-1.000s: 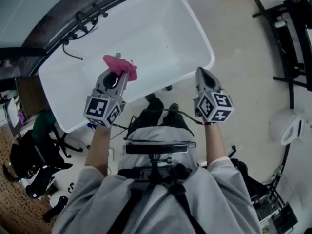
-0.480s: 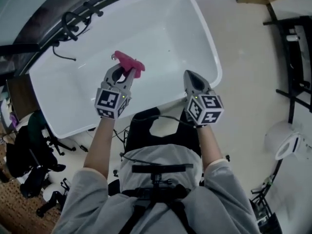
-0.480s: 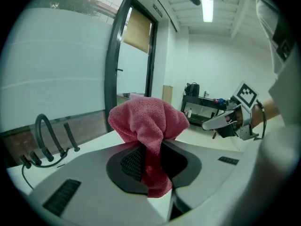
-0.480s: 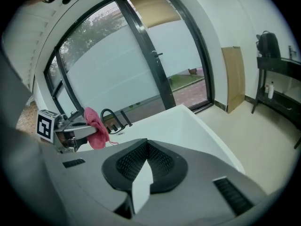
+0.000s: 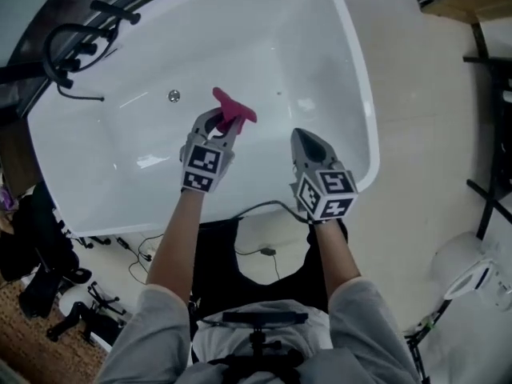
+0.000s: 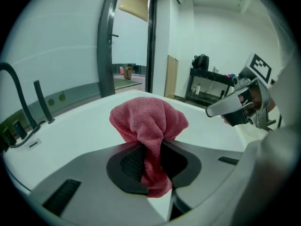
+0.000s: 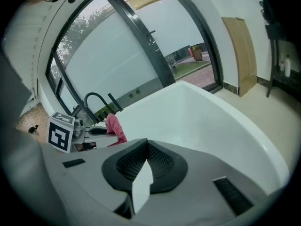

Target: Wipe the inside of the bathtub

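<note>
left gripper (image 5: 219, 125) clamped on pink cloth (image 6: 148, 121). the cloth is pinched in a narrow neck between the jaws and balloons into a wad past the tips, with a short tail hanging on the near side. right gripper (image 5: 302, 138) has its jaws closed together with nothing in them, and sits just right of the left one. both are over the inside of the white bathtub (image 5: 362, 86), nearer its near wall. the drain (image 5: 174, 96) is off to the left of the cloth, and the dark faucet (image 5: 74, 40) is at the far left corner.

the cloth looks held above the tub floor, not pressed on it. contact can't be confirmed from any view.

step in hand, as judged: bring the wad down onto the tub surface and start wiping.

- tilt the left gripper so the wad meets the enamel first, not the hard jaw tips; scraping is the risk.
- keep the clamp firm. the grip is only on a thin neck of fabric, so a hard drag could pull it out.
- use light, even pressure, since the bunched cloth gives a small contact patch. overlapping strokes are needed to cover the floor and the curved walls.
- work from the near wall toward the drain and faucet side.
- keep the empty right gripper clear of the stroke path, since it sits close by.
</note>
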`<state>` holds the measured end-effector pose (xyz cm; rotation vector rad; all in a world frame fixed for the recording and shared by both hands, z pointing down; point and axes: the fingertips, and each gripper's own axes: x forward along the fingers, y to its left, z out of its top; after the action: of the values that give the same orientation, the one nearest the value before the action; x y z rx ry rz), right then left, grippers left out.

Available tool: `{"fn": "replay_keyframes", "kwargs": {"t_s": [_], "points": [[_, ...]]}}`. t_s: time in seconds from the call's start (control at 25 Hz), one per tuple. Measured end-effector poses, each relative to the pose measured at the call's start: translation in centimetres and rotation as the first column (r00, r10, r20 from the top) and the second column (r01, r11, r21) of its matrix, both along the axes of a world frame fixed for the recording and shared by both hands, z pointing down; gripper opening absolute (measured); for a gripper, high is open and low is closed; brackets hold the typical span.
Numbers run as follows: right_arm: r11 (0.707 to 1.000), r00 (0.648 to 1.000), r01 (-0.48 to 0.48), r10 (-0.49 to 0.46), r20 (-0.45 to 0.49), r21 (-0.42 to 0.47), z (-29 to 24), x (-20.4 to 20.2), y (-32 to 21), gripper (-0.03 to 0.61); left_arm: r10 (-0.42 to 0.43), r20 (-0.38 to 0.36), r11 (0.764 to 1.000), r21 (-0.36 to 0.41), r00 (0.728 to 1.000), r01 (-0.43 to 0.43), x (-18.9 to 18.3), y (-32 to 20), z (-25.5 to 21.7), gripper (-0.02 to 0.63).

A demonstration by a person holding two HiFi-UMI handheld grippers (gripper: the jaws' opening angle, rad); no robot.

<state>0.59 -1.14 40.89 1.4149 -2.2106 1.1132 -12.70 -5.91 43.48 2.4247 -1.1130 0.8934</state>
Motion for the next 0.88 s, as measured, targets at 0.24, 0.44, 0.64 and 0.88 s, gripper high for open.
{"fn": "replay_keyframes", "kwargs": {"t_s": [0.24, 0.44, 0.64, 0.88], "points": [[0.994, 0.998, 0.034, -0.040, -0.049, -0.107, 9.7, 0.6, -1.8, 0.009, 0.047, 0.031, 0.996, -0.080, 0.998, -0.044, 2.7, -1.2, 10.0, 0.066], [0.984, 0.993, 0.070, -0.084, -0.080, -0.161, 16.7, -0.3, -2.7, 0.009, 0.101, 0.071, 0.987, -0.130, 0.992, -0.091, 3.9, -1.7, 17.2, 0.066], [0.972, 0.990, 0.081, -0.104, -0.096, -0.220, 22.3, -0.2, -2.8, 0.009, 0.186, 0.124, 0.968, -0.190, 0.975, -0.161, 5.1, -1.7, 24.6, 0.066], [0.970, 0.983, 0.104, -0.134, -0.125, -0.217, 25.2, 0.1, -3.7, 0.009, 0.299, 0.195, 0.935, -0.254, 0.934, -0.246, 6.5, -2.4, 33.3, 0.066]]}}
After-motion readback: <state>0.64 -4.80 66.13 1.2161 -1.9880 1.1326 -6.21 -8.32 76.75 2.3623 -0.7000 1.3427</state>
